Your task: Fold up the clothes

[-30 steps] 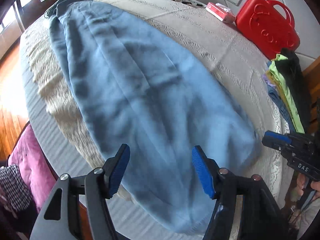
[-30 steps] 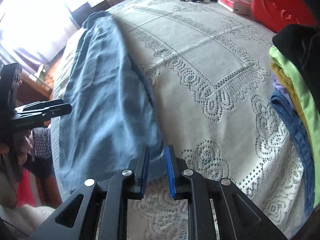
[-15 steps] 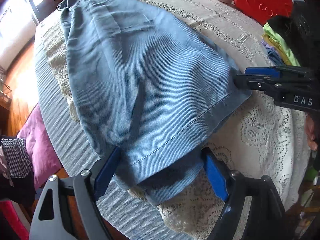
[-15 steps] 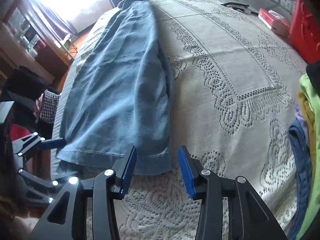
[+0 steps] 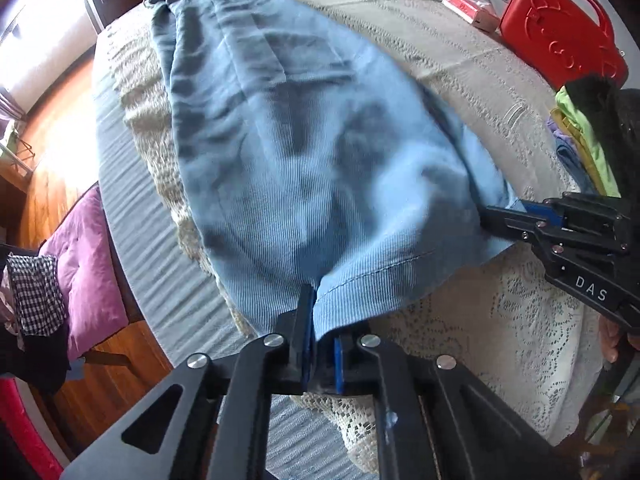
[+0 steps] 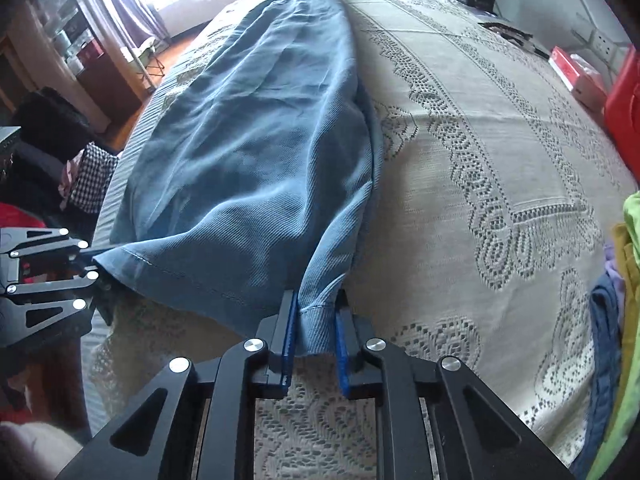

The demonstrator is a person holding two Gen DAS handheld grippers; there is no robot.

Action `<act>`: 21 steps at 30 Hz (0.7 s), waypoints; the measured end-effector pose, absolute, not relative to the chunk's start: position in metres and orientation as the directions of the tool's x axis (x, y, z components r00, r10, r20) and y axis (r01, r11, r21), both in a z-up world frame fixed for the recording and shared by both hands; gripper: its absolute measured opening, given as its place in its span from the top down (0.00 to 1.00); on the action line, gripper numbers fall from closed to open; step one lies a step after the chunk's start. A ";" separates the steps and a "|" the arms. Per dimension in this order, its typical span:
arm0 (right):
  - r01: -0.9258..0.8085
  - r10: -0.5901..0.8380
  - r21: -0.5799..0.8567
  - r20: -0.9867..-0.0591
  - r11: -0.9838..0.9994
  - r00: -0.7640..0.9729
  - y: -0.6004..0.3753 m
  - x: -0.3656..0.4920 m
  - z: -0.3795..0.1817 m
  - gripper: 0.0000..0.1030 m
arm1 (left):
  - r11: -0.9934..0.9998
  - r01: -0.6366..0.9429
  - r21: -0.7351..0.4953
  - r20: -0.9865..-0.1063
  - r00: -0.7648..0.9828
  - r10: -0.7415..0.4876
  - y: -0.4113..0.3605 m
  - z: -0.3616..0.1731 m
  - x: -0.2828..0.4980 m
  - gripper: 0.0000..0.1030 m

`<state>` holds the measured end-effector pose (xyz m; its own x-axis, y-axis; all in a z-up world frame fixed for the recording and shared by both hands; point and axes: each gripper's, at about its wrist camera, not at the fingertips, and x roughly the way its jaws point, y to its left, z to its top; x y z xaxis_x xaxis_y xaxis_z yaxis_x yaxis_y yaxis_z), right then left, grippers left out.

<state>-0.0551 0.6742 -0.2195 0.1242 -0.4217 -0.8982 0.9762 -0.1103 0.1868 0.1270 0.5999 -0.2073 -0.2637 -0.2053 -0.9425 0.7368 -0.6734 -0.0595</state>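
A long light-blue garment (image 5: 304,152) lies stretched lengthwise on a bed with a cream lace cover (image 5: 500,320); it also shows in the right wrist view (image 6: 256,152). My left gripper (image 5: 320,356) is shut on the garment's near hem at its left corner. My right gripper (image 6: 314,340) is shut on the hem's right corner, which bunches between the blue pads. Each gripper shows in the other's view: the right gripper (image 5: 520,212) at the right, the left gripper (image 6: 86,264) at the left. The hem hangs slightly lifted between them.
A stack of folded clothes (image 5: 588,140) sits at the bed's right edge, also in the right wrist view (image 6: 624,280). A red plastic case (image 5: 560,32) and a red-white box (image 5: 468,10) lie at the far right. A purple cushion (image 5: 88,264) and a wooden floor (image 5: 60,128) are to the left.
Both grippers closed on the garment's near hem corners. The hem has lifted slightly off the lace cover.
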 end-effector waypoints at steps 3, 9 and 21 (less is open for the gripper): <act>0.950 -0.472 0.283 -0.861 -0.132 0.191 0.674 -0.062 -0.204 0.89 | -0.675 0.735 -0.068 -0.917 -0.313 -0.248 0.590 -0.174 0.126 0.93; 0.897 -0.594 0.419 -0.761 -0.143 0.261 0.668 -0.076 -0.163 0.89 | -0.652 0.753 -0.087 -0.876 -0.369 -0.310 0.550 -0.131 0.133 0.93; 0.902 -0.678 0.377 -0.720 -0.209 0.145 0.586 -0.051 -0.117 0.89 | -0.704 0.700 -0.119 -0.843 -0.446 -0.301 0.453 -0.107 0.149 0.93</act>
<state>-0.0505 0.5863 -0.1169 0.1446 -0.6783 -0.7204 0.9022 -0.2086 0.3775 0.1491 0.4531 -0.1068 -0.4456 -0.3008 -0.8432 0.7004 -0.7038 -0.1190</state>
